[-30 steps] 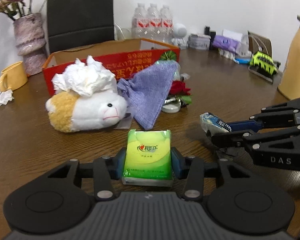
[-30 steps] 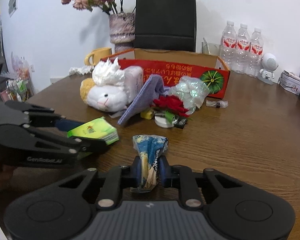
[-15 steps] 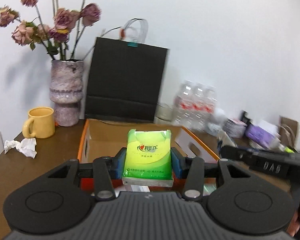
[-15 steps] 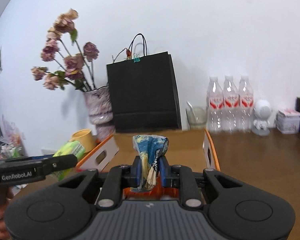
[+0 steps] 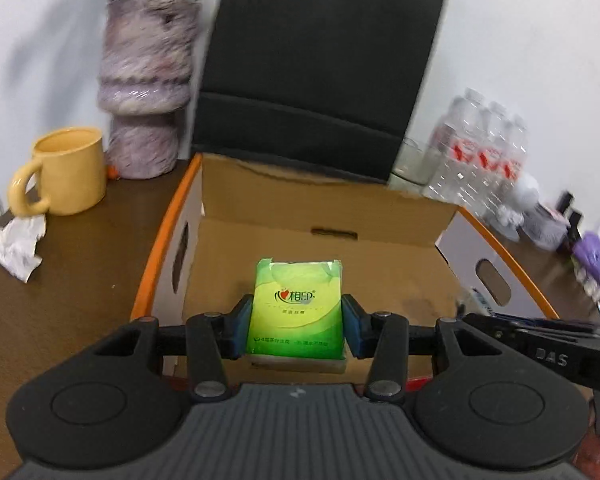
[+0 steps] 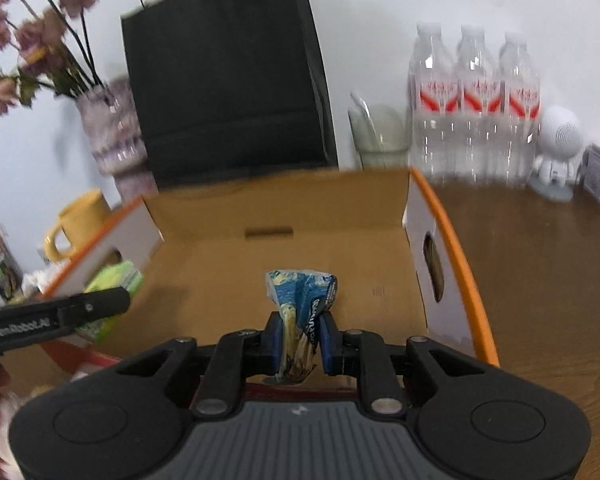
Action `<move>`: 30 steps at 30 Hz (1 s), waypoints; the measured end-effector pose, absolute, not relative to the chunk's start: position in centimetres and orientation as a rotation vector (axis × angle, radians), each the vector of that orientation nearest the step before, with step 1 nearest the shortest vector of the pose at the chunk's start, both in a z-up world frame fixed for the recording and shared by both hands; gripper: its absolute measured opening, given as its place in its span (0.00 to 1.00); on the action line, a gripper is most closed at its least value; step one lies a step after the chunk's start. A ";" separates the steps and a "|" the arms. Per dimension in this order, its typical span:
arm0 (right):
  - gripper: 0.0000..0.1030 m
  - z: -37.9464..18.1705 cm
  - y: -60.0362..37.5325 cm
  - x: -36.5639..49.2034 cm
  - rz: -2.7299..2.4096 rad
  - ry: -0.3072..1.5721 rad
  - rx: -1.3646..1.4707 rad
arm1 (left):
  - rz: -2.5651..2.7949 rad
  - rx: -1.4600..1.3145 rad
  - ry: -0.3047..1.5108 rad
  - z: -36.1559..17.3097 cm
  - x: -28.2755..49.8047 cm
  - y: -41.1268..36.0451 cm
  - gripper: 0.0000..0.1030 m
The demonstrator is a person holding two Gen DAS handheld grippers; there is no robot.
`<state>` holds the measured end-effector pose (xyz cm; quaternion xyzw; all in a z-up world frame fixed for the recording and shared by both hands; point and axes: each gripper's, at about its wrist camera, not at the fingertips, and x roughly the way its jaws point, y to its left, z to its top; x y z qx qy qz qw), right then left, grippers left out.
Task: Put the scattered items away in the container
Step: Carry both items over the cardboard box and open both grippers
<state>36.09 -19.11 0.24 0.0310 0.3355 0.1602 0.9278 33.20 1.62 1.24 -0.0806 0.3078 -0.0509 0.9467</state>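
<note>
Tissues first: the left gripper (image 5: 296, 320) clamps a green tissue pack (image 5: 297, 312) over the open cardboard box (image 6: 466, 280); beside it the right gripper (image 6: 299, 338) pinches a crumpled blue wrapper (image 6: 300, 312) above the same box; behind stands a black bag (image 5: 320, 64).

Left claw (image 5: 296, 322) grips the green tissue pack (image 5: 296, 312) above the open cardboard box (image 5: 320, 224); yellow mug (image 5: 66, 172) at nine o'clock on the tabletop (image 5: 68, 280).
</note>
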 end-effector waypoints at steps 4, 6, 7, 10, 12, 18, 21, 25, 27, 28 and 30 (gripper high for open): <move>0.17 0.1 -19.0 34.9 0.339 0.713 0.054 | -0.114 -0.136 0.653 0.8 31.8 1.4 0.45; 0.17 0.1 -19.1 34.0 0.348 0.724 0.052 | -0.140 -0.157 0.668 0.8 30.9 1.5 0.45; 0.17 0.1 -19.1 33.5 0.350 0.727 0.050 | -0.148 -0.163 0.671 0.8 30.3 1.6 0.45; 0.18 0.3 -19.2 32.0 0.359 0.735 0.055 | -0.154 -0.160 0.668 1.1 28.8 1.6 0.45; 0.18 0.6 -19.2 31.3 0.365 0.740 0.062 | -0.149 -0.151 0.660 1.5 28.1 1.4 0.45; 0.18 1.2 -19.2 29.3 0.381 0.749 0.072 | -0.166 -0.148 0.663 1.9 26.3 1.0 0.45; 0.24 1.4 -19.1 28.9 0.379 0.747 0.066 | -0.159 -0.146 0.665 2.1 26.2 0.8 0.45; 0.93 2.7 -18.8 27.8 0.370 0.695 0.024 | -0.146 -0.122 0.589 3.7 24.8 0.5 0.90; 0.94 3.8 -19.0 26.8 0.349 0.629 0.014 | -0.128 -0.110 0.525 5.0 23.6 0.4 1.00; 0.98 4.5 -19.2 26.2 0.352 0.603 0.019 | -0.124 -0.104 0.498 5.6 22.9 0.4 1.00; 1.00 5.7 -19.9 25.0 0.363 0.559 0.041 | -0.116 -0.094 0.468 6.7 21.6 0.4 1.00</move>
